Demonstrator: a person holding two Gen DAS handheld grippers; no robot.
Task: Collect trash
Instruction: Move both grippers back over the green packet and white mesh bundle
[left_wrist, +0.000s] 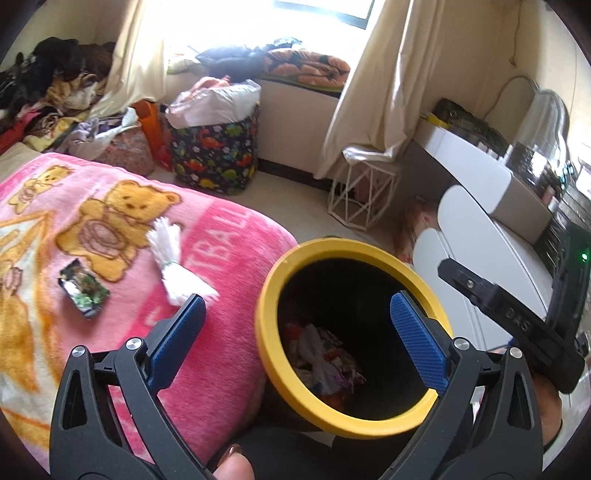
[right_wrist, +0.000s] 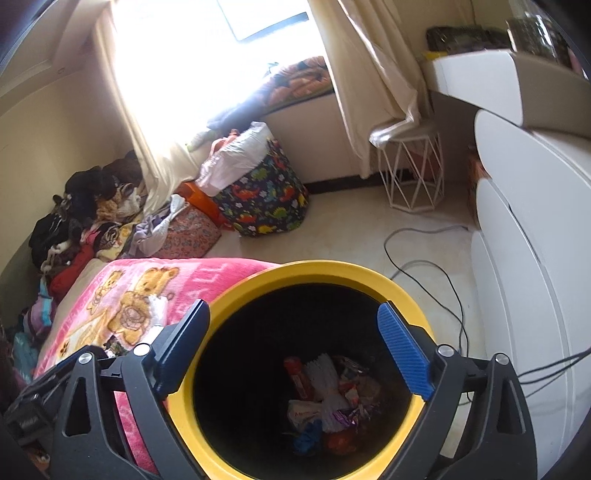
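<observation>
A black trash bin with a yellow rim (left_wrist: 269, 362) stands beside the bed, with wrappers and paper (left_wrist: 325, 354) at its bottom. It also shows in the right wrist view (right_wrist: 332, 271), with its trash (right_wrist: 328, 398). A white crumpled paper bundle (left_wrist: 168, 254) and a dark snack wrapper (left_wrist: 84, 291) lie on the pink bear blanket (left_wrist: 229, 258). My left gripper (left_wrist: 295, 332) is open and empty, above the bin's left rim and the blanket edge. My right gripper (right_wrist: 295, 343) is open and empty, right over the bin mouth.
A dinosaur-print laundry bag (left_wrist: 216, 155) and piled clothes (left_wrist: 55, 85) stand by the window. A white wire stool (left_wrist: 364, 195) and a white dresser (right_wrist: 532, 258) are to the right. Cables (right_wrist: 424, 273) run across the floor.
</observation>
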